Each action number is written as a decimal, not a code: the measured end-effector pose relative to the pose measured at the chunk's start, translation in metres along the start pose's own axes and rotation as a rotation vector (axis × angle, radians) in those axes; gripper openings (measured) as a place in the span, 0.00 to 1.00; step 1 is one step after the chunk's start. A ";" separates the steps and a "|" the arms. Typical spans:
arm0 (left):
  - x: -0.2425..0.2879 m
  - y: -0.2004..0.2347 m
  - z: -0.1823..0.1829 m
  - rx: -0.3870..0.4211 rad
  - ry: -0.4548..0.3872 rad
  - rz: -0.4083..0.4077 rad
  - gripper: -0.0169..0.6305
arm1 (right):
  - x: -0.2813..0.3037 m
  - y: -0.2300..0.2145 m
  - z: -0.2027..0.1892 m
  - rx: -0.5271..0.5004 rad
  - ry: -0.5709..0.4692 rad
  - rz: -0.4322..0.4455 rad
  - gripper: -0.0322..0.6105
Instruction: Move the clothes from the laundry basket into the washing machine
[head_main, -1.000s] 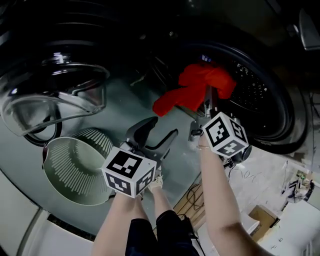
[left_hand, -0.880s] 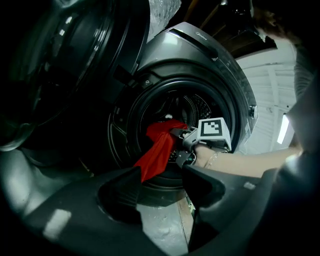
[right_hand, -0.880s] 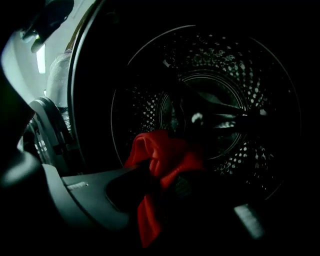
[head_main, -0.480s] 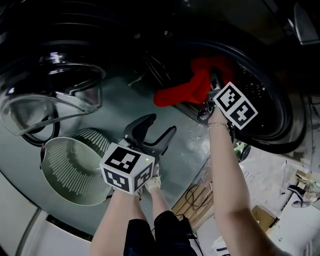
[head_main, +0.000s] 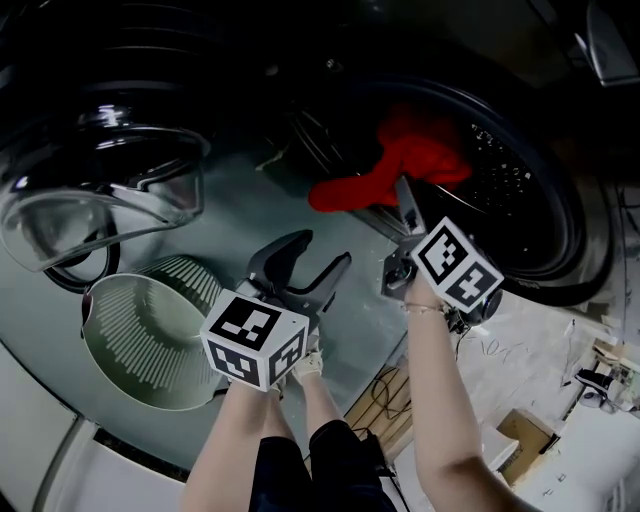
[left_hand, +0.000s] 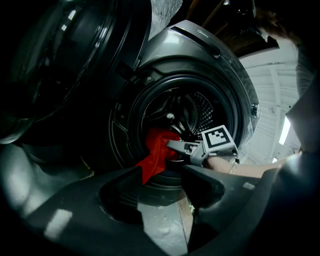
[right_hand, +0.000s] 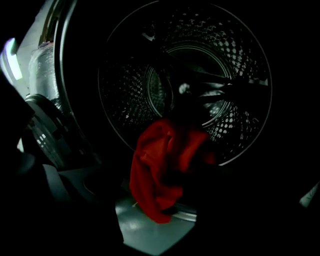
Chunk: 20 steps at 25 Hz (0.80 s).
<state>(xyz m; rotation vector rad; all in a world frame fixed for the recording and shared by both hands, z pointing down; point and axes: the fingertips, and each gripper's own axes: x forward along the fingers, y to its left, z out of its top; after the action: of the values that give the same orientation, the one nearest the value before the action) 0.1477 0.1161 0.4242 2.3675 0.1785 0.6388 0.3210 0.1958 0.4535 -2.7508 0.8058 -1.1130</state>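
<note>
A red cloth (head_main: 405, 160) lies draped over the lower rim of the washing machine's round opening (head_main: 545, 245), one end hanging out to the left. In the right gripper view the red cloth (right_hand: 165, 165) hangs over the rim in front of the perforated drum (right_hand: 235, 60). My right gripper (head_main: 403, 215) sits just below it, apart from the cloth, jaws open and empty. My left gripper (head_main: 308, 262) is lower and left, open and empty. Its own view shows the left gripper (left_hand: 162, 175), the red cloth (left_hand: 156, 150) and the right gripper (left_hand: 187, 148). The slatted laundry basket (head_main: 150, 340) looks empty.
The machine's glass door (head_main: 100, 190) stands swung open at upper left, above the basket. A cardboard box (head_main: 525, 435) and scattered papers lie on the floor at lower right. Wooden slats and cables (head_main: 385, 395) sit near the person's legs.
My right gripper reached into the drum opening with the red cloth, let it go, then drew back down. The cloth stays on the rim. The left gripper has barely moved.
</note>
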 end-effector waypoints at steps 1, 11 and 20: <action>0.000 0.001 0.000 -0.001 -0.001 0.001 0.41 | -0.002 0.006 -0.015 0.002 0.026 0.019 0.78; -0.001 0.014 -0.013 -0.012 -0.001 0.010 0.39 | 0.035 0.030 -0.123 0.017 0.244 0.071 0.72; -0.002 0.026 -0.020 -0.041 -0.001 0.024 0.39 | 0.052 0.019 -0.108 0.042 0.207 0.015 0.15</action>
<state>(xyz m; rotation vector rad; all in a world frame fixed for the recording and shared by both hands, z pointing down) 0.1350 0.1077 0.4531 2.3332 0.1359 0.6470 0.2720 0.1679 0.5605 -2.6216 0.8127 -1.4126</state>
